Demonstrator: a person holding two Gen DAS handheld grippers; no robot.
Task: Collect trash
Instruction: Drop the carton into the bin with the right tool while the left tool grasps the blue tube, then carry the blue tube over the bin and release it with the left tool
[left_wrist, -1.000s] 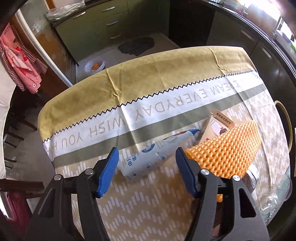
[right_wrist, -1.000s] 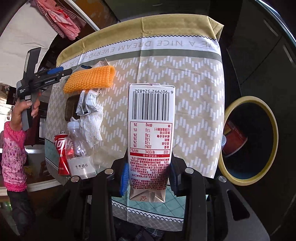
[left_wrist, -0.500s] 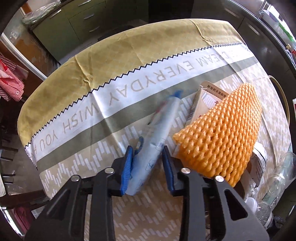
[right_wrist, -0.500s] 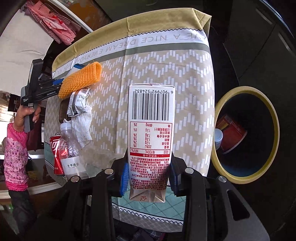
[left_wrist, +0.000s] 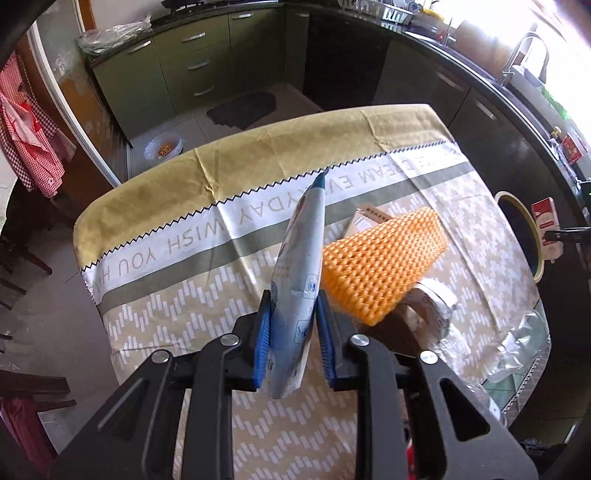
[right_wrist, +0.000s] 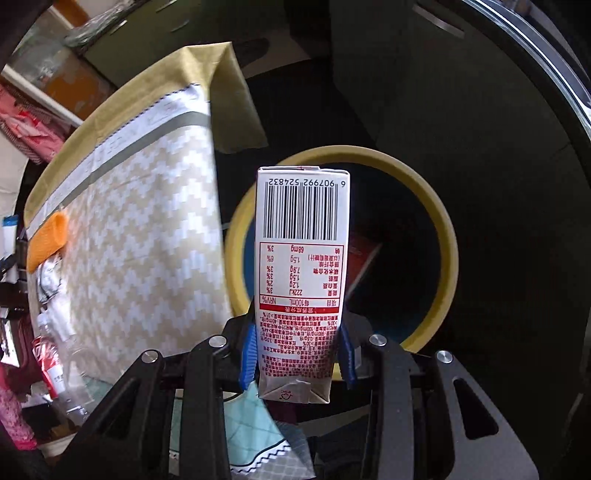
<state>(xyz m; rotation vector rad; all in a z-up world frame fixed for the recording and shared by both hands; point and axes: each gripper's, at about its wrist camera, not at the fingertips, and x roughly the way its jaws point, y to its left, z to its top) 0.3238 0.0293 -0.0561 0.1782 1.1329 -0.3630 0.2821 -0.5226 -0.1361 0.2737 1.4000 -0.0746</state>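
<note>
Fingers (right_wrist: 249, 350) clamping carton (right_wrist: 301, 266), barcode end forward

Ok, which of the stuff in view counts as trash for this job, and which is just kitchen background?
Job:
- blue-white wrapper, held in left gripper
- milk carton, held in right gripper
- yellow-rimmed bin
- orange foam net
- cola can
- clear bottle

Lying about:
- tablecloth
- green cabinets
- checked cloth
</note>
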